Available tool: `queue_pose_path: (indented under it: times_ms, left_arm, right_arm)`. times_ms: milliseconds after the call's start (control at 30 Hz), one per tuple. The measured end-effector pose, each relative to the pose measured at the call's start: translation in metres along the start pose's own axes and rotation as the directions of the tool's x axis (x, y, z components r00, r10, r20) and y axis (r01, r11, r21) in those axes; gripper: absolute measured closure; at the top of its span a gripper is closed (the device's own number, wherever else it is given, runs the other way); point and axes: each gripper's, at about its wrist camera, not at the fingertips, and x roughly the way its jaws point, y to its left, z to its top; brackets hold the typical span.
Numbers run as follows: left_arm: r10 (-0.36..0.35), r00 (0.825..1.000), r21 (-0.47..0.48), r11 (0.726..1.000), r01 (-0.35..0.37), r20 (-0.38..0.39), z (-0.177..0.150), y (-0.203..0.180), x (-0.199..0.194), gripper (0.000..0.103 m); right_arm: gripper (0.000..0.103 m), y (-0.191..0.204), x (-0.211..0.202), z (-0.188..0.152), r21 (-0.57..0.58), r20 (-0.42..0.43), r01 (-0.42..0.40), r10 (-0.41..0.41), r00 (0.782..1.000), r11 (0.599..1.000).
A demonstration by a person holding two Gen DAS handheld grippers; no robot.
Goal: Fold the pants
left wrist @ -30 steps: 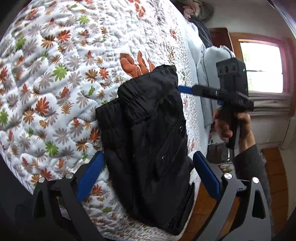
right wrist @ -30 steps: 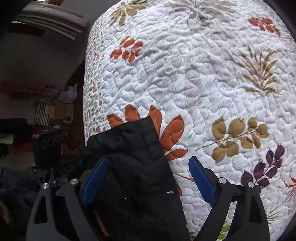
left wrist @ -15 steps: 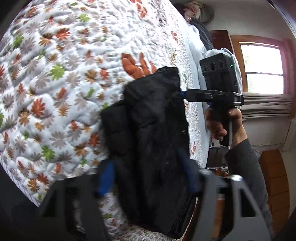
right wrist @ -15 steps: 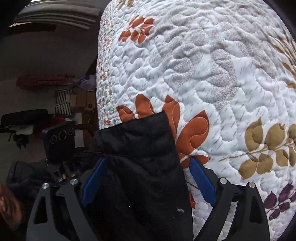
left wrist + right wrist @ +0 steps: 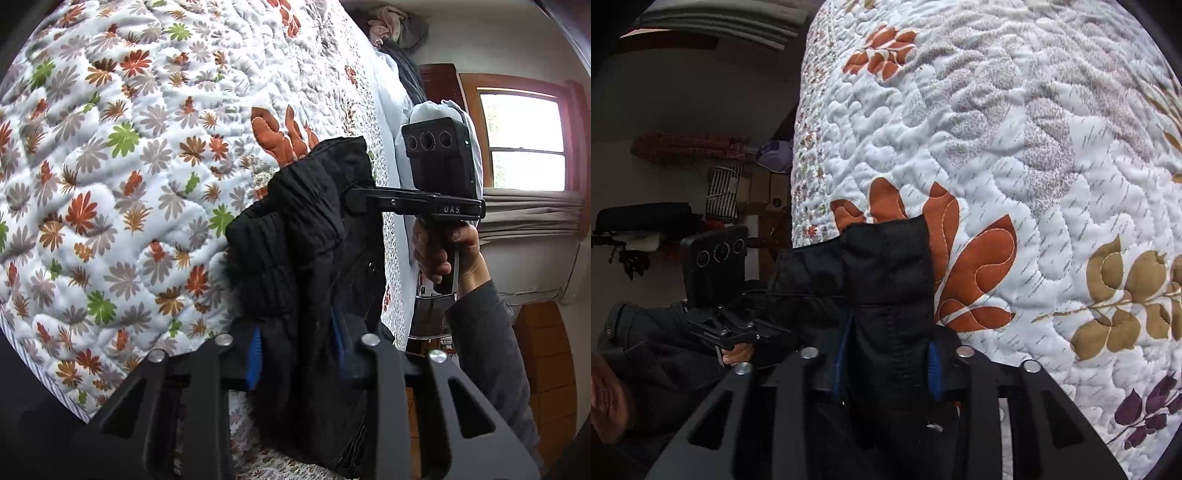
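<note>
The pants point(image 5: 317, 258) are black and folded into a thick bundle, lying on the quilt point(image 5: 129, 166) at the bed's edge, partly over an orange leaf print point(image 5: 964, 266). One ribbed, gathered end bulges to the left of the bundle in my left view, and a pocket seam runs down its right side.

My left gripper point(image 5: 297, 352) is closing on the near end of the pants. Its blue pads point(image 5: 254, 358) press into the black cloth from both sides, with the fabric bunched up between them, so my jaws stand narrow with the pants gripped.

My right gripper point(image 5: 886, 363) is closing too, on the far end of the bundle. In its own view a stitched strip of the pants stands up between the blue pads point(image 5: 935, 373), pinched tight. From the left view its dark finger reaches into the top of the bundle from the right, and my right hand point(image 5: 443, 254) wraps the handle below the camera block, with a grey sleeve point(image 5: 491, 354) behind it.

From the right view, my left gripper shows at the left, its camera block above the black frame, with fingertips point(image 5: 738, 356) curled under it.

Beyond the bed there is a window point(image 5: 522, 144) with a wooden frame, and a pale pillow point(image 5: 439, 110) against the bed's far side. On the other side, dim shelves hold a striped cloth point(image 5: 722, 192).
</note>
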Motion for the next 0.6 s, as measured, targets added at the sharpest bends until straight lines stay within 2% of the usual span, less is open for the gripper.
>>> queue_pose_path:
  times_ms: [100, 300, 433, 600]
  left_arm:
    - [0.000, 1.000, 0.012, 1.000, 0.000, 0.002, 0.000, -0.006, -0.001, 0.082]
    - [-0.008, 1.000, 0.054, 0.999, 0.007, 0.021, -0.004, -0.024, -0.009, 0.086]
    - [-0.023, 0.999, 0.084, 0.996, 0.020, 0.032, -0.009, -0.037, -0.015, 0.087]
    - [-0.042, 0.998, 0.152, 0.988, 0.035, 0.047, -0.021, -0.064, -0.027, 0.088]
  right_arm:
    - [0.077, 0.011, -0.005, -0.004, -0.015, 0.011, 0.033, -0.033, 0.999, 0.999]
    - [0.080, 0.043, -0.021, -0.011, -0.045, 0.029, 0.114, -0.113, 0.993, 0.992]
    - [0.081, 0.068, -0.034, -0.019, -0.060, 0.044, 0.187, -0.185, 0.982, 0.981]
    - [0.081, 0.104, -0.054, -0.036, -0.065, 0.080, 0.290, -0.285, 0.955, 0.955]
